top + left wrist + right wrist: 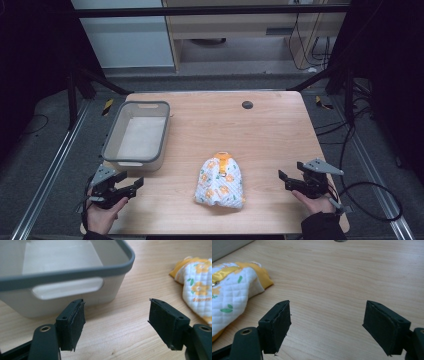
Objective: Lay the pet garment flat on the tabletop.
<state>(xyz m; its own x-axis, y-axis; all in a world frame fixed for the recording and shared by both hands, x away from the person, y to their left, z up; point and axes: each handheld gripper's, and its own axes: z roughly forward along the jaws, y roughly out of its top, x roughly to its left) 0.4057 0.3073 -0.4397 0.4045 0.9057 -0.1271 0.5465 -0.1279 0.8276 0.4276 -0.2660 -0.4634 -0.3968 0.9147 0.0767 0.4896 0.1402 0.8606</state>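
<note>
While both jaws gape empty, the left hand-held gripper [134, 184] sits just before the grey bin [111, 141], the right hand-held gripper [284, 179] at the desk's [270, 125] right; between them, untouched, lies the folded quilted cloth [220, 182], with bare wood around it.

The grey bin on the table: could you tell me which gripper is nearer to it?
Left. The left gripper sits just below the grey bin, jaws open; the right gripper is far across the table, beyond the folded cloth.
</note>
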